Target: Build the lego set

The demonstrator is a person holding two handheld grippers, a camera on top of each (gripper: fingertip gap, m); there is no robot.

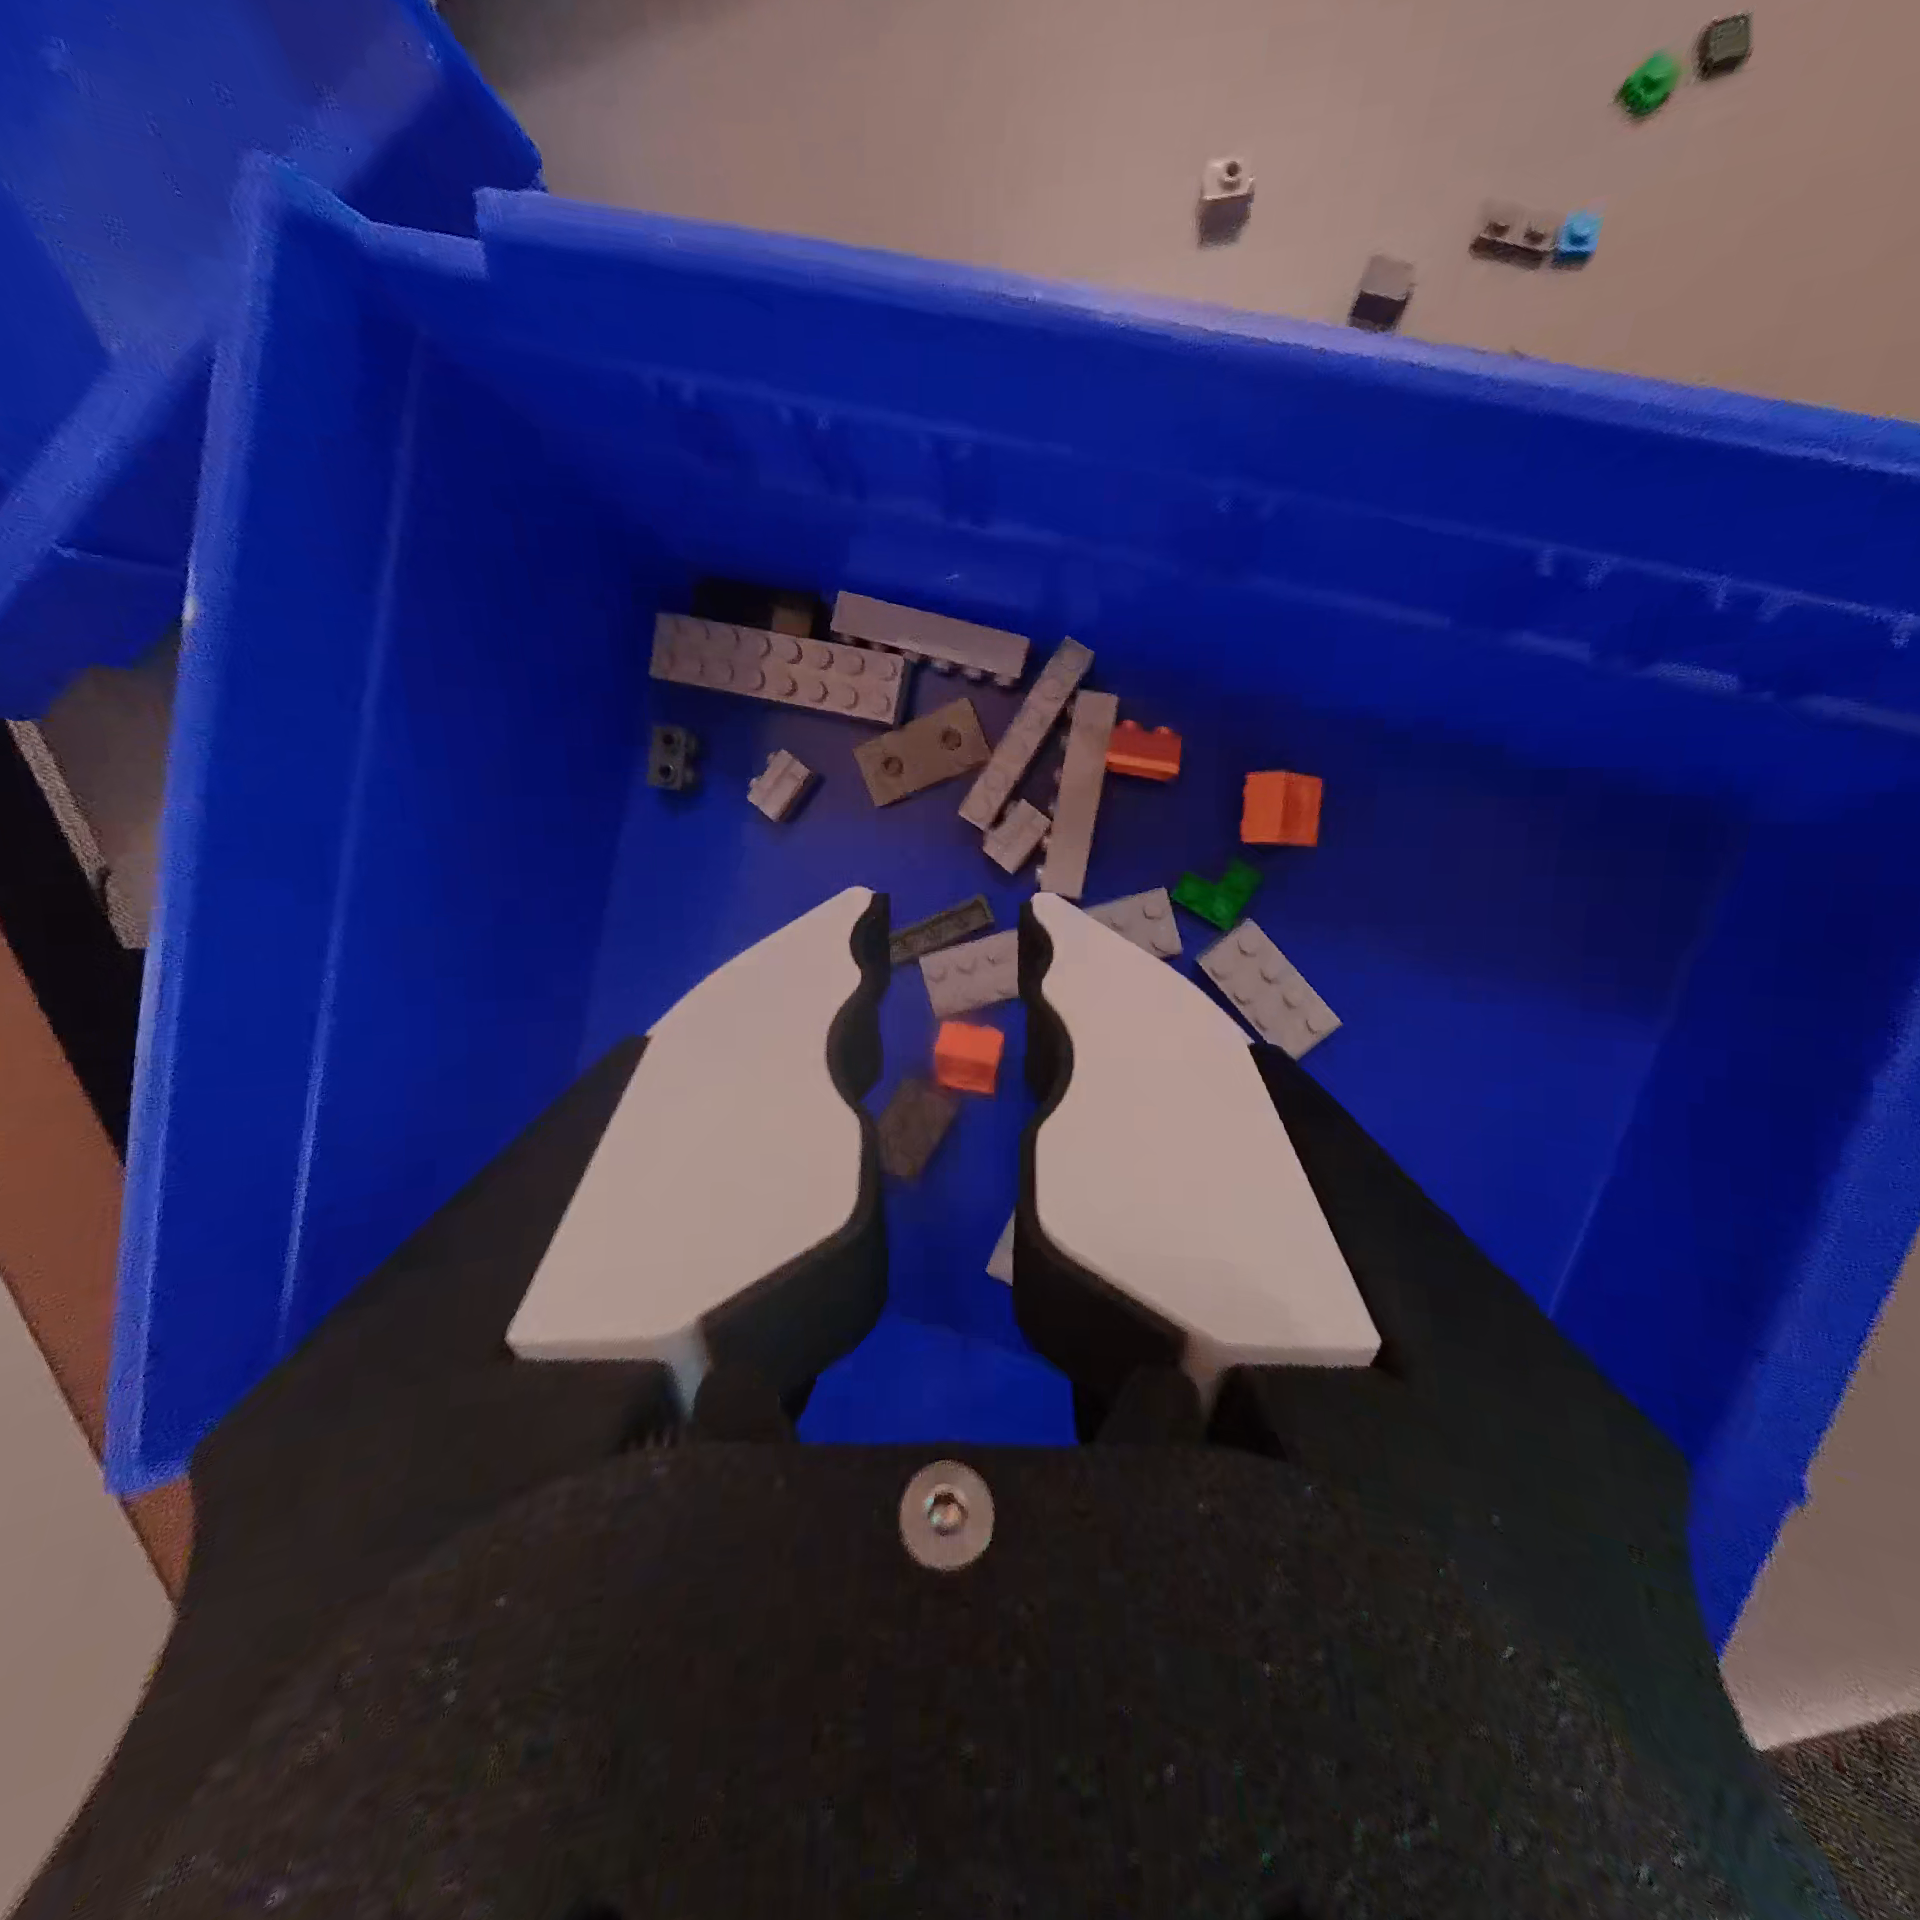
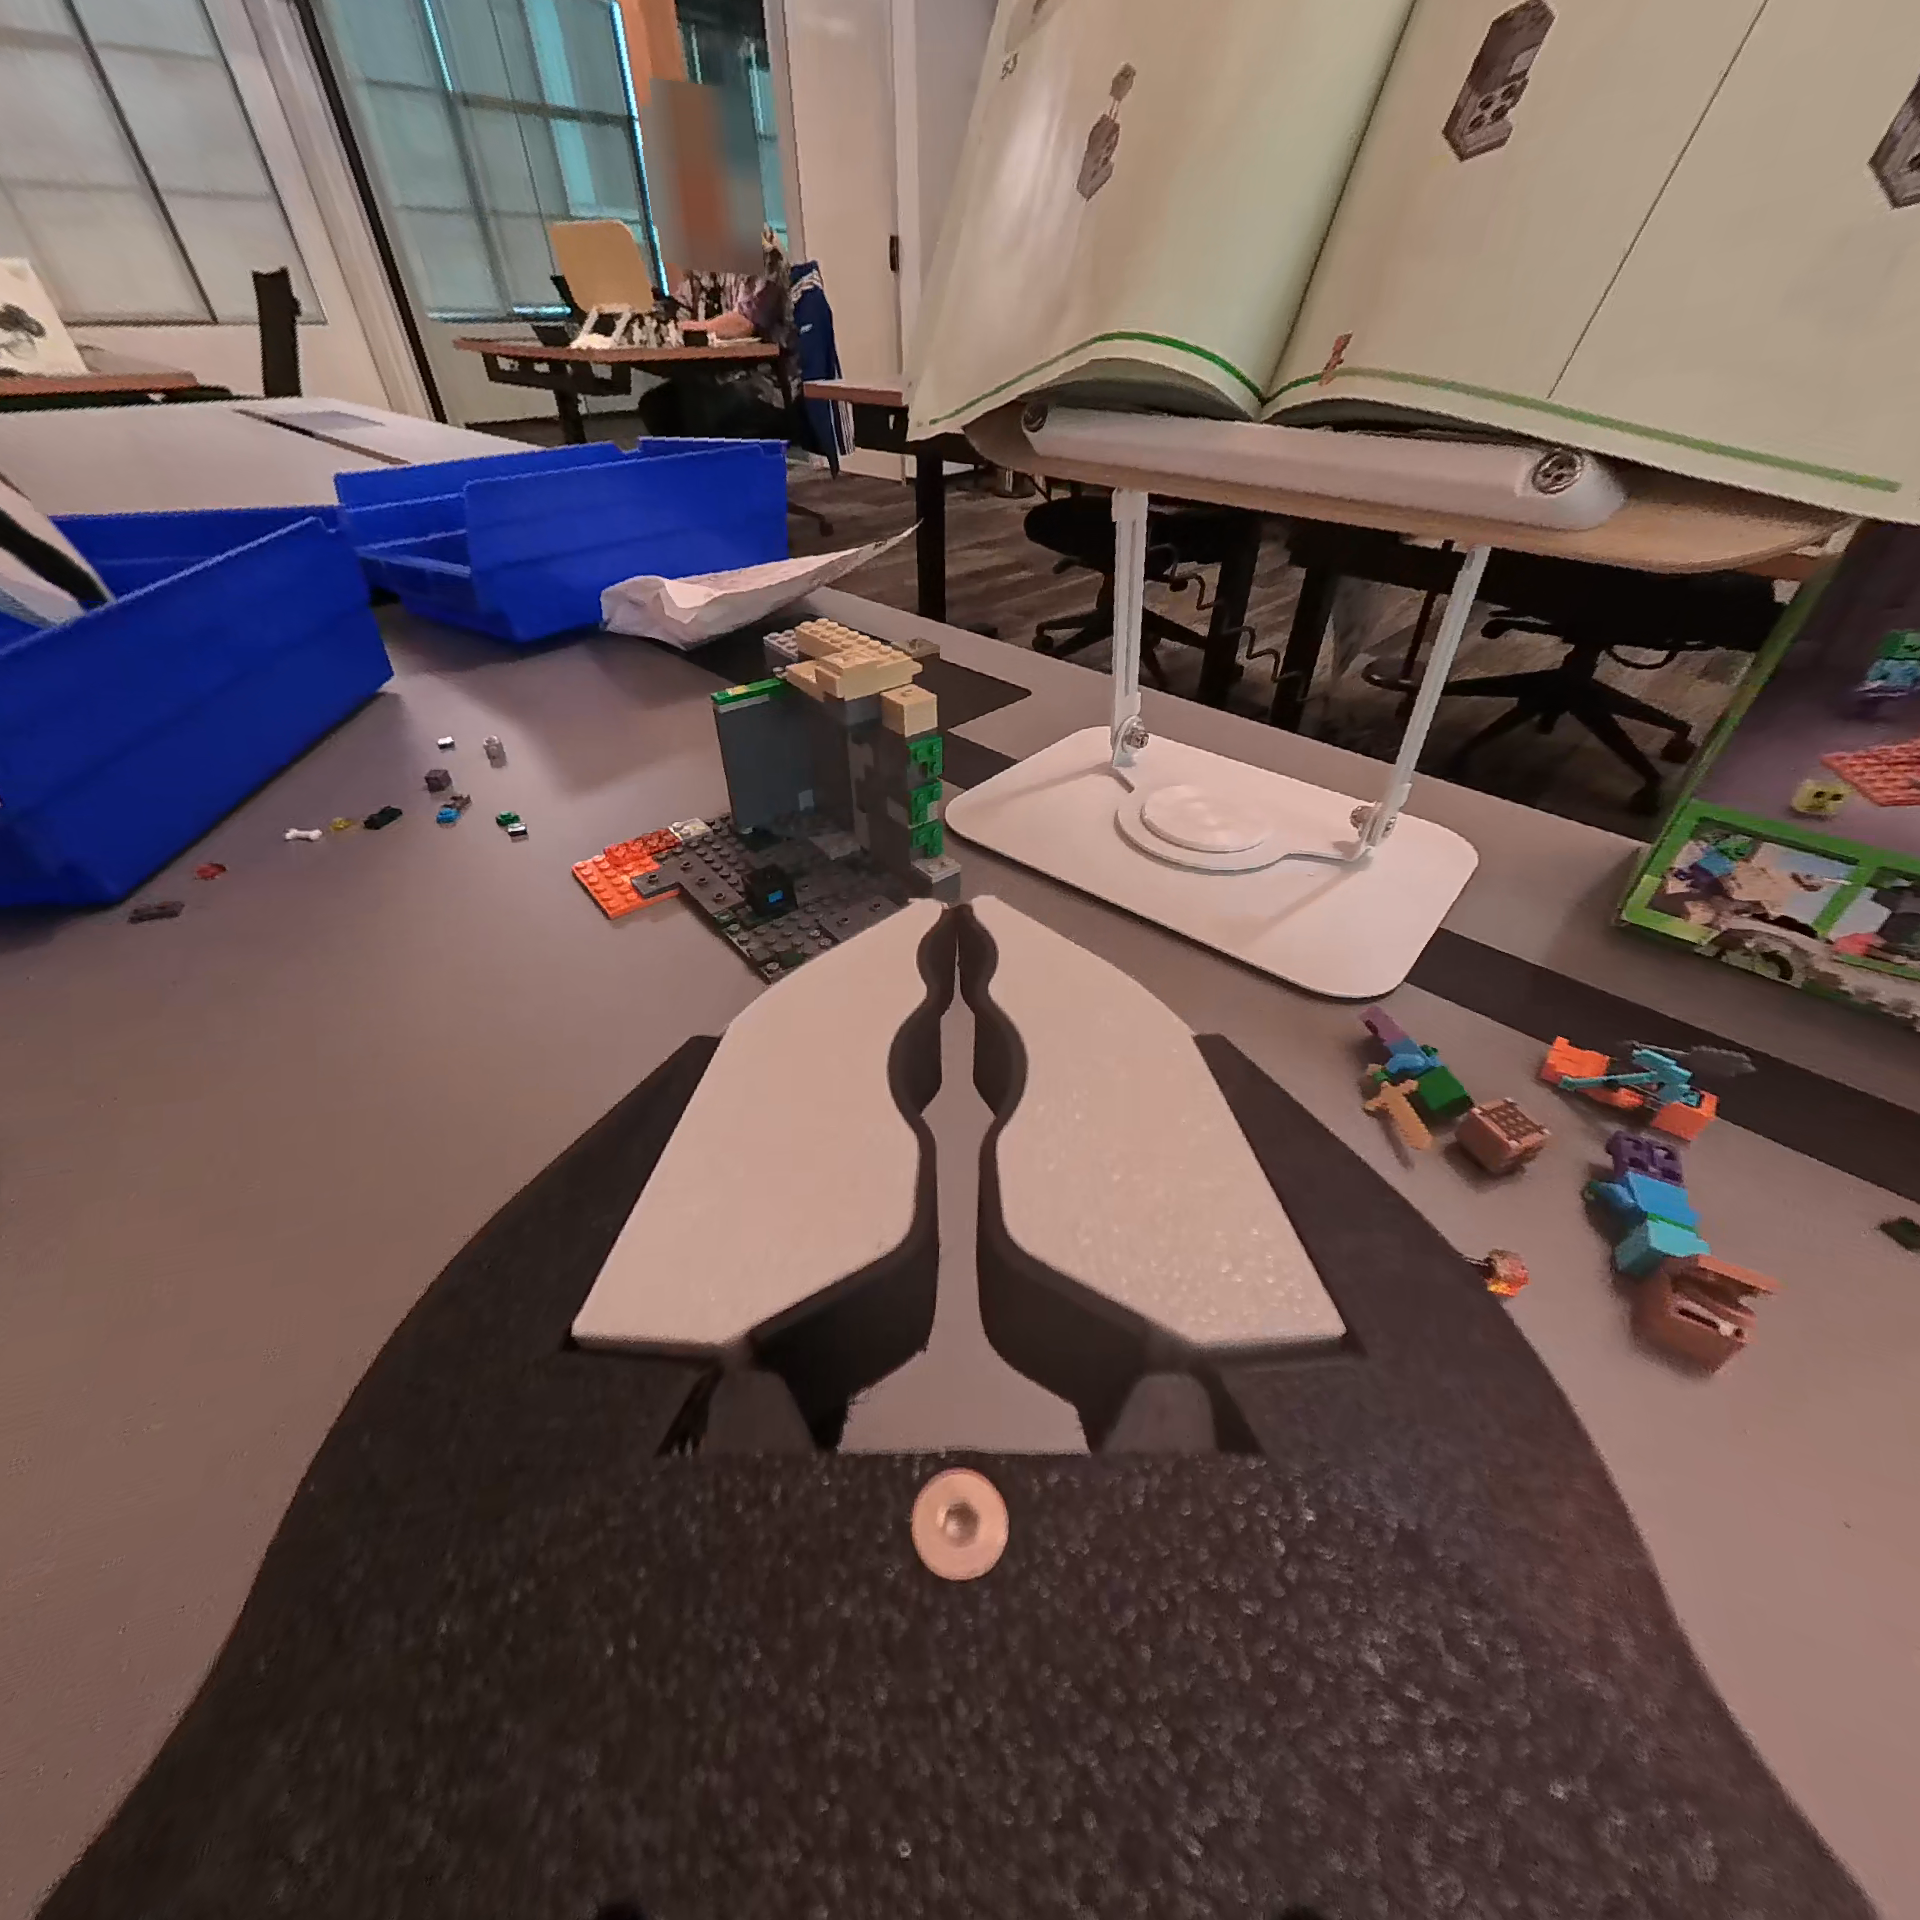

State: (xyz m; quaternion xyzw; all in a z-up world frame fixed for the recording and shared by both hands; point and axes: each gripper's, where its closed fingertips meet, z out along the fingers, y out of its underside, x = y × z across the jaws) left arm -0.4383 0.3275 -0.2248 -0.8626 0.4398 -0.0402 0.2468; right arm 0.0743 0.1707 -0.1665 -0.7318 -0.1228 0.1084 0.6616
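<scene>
Lego build [image 2: 821, 790] stands on grey table [image 2: 312, 1091], office room behind

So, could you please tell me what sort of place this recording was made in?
Probably an open-plan office or shared workroom: a wooden desk where a person sits, black wheeled office chairs and large gridded windows lie beyond the grey work table.

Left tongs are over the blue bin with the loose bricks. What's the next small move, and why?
Probably lower the left tongs straight down onto the light grey plate lying just beyond their tips. They are open, empty and above the blue bin's floor, so nothing is gripped yet. The right tongs are shut and empty in front of the partly built model, so no brick is ready to place.
</scene>
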